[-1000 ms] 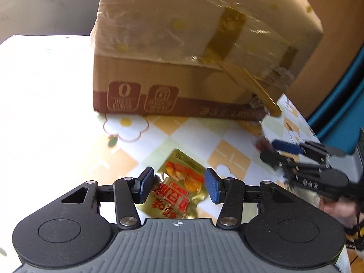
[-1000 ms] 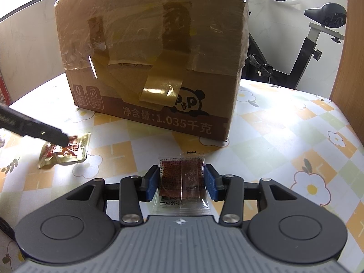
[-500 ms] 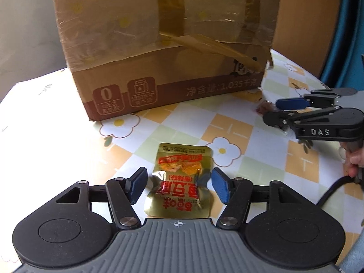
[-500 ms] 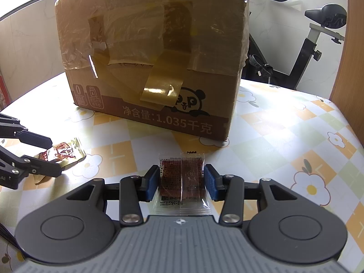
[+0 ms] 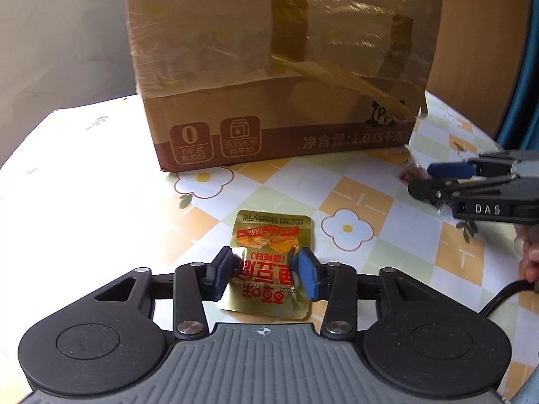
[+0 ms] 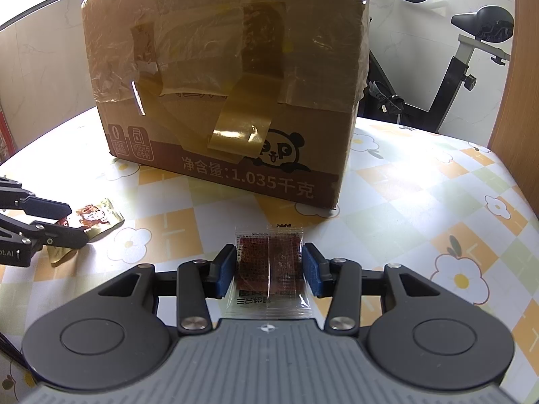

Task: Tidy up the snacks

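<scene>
A gold snack packet with red print lies on the flowered tablecloth. My left gripper straddles its lower half; the jaws are closing, and both blue pads touch the packet's crinkled sides. In the right wrist view the same gripper shows at the left edge over the gold packet. My right gripper is shut on a clear packet of dark red snack, low over the table. From the left wrist view the right gripper comes in at the right.
A large taped cardboard box with a panda print stands behind both packets, top closed. An exercise bike is beyond the table's far right edge. A person's hand holds the right gripper's handle. A wooden panel rises at right.
My left gripper swung round to face the box more squarely, opened wider around the gold packet, then closed its pads onto the packet's sides. The right gripper and its clear packet stayed still.
</scene>
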Motion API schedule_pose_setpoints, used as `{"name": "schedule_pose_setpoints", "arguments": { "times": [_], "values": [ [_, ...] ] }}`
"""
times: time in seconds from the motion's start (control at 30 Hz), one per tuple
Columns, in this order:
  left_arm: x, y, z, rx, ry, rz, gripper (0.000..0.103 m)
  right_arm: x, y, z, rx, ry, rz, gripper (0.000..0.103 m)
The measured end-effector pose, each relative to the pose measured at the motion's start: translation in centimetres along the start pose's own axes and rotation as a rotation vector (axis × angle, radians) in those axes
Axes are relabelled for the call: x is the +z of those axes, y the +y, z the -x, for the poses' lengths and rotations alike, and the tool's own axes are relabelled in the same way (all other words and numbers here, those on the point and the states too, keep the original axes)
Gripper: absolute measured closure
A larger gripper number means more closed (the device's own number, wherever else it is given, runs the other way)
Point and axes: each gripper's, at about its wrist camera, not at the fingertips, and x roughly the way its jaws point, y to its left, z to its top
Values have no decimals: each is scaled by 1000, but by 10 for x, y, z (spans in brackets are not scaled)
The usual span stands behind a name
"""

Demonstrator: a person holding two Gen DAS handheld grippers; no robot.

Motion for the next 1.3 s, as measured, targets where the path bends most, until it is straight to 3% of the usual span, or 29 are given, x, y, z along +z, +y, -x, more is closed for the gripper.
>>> {"name": "schedule_pose_setpoints", "arguments": {
  "times": [0.07,0.27,0.37,0.4,0.53,0.6,0.67,0.97,1.3],
  "values": [
    [1,2,3,-12,-11,16,73,0,0,0,0,0,1,57],
    [2,-2,4,2,1,7,70,0,0,0,0,0,1,57],
    [2,-6,-2,13,48,4,32,0,0,0,0,0,1,57],
    [-1,-7,-2,21,50,-2,32,0,0,0,0,0,1,57],
    [-4,-9,-2,23,50,-13,35,0,0,0,0,0,1,57],
    [-3,-12,0,3,50,-29,49,0,0,0,0,0,1,57],
    [-3,-17,0,4,51,-44,57,0,0,0,0,0,1,57],
    [-3,-12,1,-21,42,-10,62,0,0,0,0,0,1,57],
    [5,-7,15,-19,-26,11,62,1,-6,2,32,-5,-34,58]
  ]
}}
